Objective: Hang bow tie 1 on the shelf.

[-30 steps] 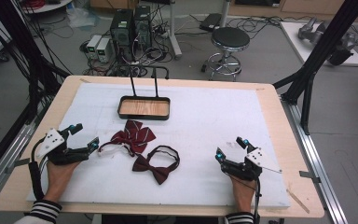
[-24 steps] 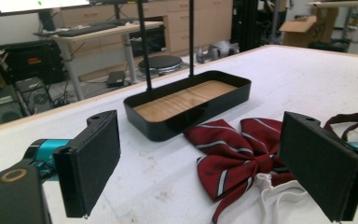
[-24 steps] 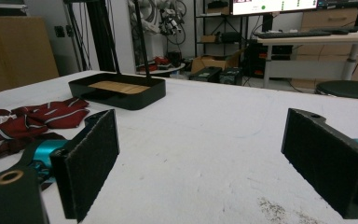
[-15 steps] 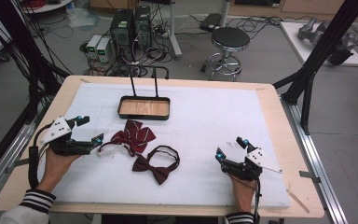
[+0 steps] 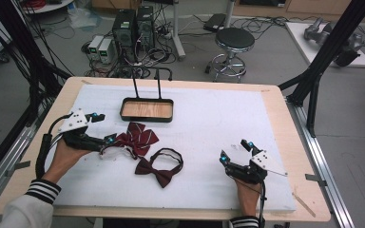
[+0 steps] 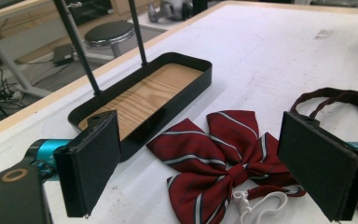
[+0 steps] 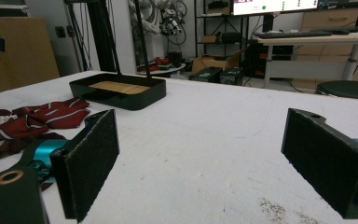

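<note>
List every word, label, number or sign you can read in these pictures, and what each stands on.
None can be read.
The monitor at the top of the right gripper view bears small marks, too blurred to read.
The striped bow tie, the plain bow tie and the tray carry no lettering.

A lab: computer towers (image 5: pixel 134 28), cables, black rig frames.

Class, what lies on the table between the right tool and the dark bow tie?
Bare white table cover, seen in the high view, separates the right tool from the dark bow tie.
</note>
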Demonstrator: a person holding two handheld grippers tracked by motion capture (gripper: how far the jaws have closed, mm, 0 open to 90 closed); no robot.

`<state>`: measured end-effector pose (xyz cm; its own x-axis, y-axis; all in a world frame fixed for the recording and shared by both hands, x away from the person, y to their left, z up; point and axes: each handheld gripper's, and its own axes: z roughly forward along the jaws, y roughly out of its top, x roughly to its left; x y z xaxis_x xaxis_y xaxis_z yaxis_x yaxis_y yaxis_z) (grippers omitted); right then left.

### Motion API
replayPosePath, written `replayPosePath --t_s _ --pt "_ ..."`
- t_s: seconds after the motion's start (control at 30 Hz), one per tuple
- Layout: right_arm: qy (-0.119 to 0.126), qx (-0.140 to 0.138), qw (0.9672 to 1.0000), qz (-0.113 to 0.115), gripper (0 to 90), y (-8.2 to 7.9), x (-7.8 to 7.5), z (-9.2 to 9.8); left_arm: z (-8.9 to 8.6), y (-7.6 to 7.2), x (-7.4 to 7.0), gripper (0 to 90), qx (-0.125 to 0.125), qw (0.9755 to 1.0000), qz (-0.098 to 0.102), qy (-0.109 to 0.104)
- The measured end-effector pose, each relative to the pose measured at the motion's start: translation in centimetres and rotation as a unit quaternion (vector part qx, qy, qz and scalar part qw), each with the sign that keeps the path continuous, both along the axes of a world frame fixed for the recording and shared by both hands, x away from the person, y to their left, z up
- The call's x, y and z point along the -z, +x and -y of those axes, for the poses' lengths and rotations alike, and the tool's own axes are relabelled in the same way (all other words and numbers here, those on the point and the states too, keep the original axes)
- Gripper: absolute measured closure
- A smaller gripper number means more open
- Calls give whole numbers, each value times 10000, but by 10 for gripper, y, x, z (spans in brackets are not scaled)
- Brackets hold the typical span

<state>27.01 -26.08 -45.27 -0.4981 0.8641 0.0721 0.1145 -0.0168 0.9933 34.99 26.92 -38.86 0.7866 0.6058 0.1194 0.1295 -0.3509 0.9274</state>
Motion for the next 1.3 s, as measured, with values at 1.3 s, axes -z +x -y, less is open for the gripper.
replayPosePath --t_s 1.3 --pt "42 -16 10000 21 103 0 0 1 57 40 2 189 1303 9749 -630 1689"
